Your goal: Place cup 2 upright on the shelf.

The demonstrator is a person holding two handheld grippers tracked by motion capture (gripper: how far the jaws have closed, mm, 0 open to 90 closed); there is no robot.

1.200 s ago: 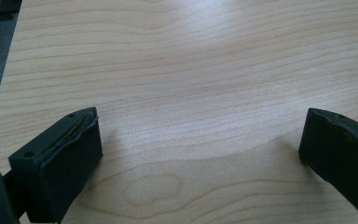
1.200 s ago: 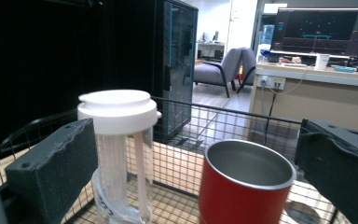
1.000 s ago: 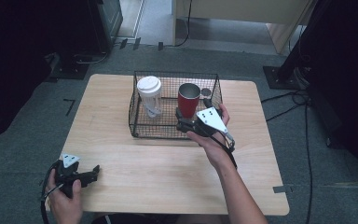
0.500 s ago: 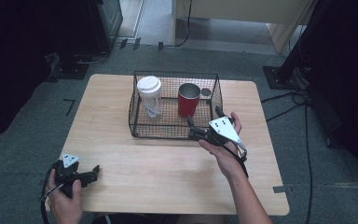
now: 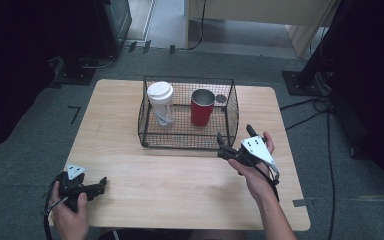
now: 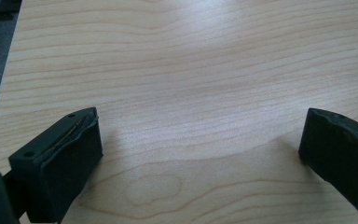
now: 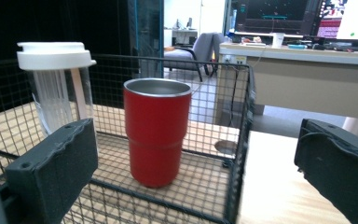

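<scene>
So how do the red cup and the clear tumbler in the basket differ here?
The red cup is opaque with a metal-looking inside and no lid; the clear tumbler is see-through and capped with a white lid. The red cup is shorter; the clear tumbler stands taller. In the high view the red cup sits nearer the basket's right side, the clear tumbler to its left. Both stand upright inside the basket.

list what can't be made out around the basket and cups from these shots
- Small round thing behind the red cup: too small in the high view, blurred by mesh in the right gripper view.
- Contents of the clear white-lidded tumbler: the right gripper's near jaw covers its base.
- Wire basket: its left end is cut off by the right gripper view's edge.
- Left gripper: its view's bottom edge crops both jaws.
</scene>
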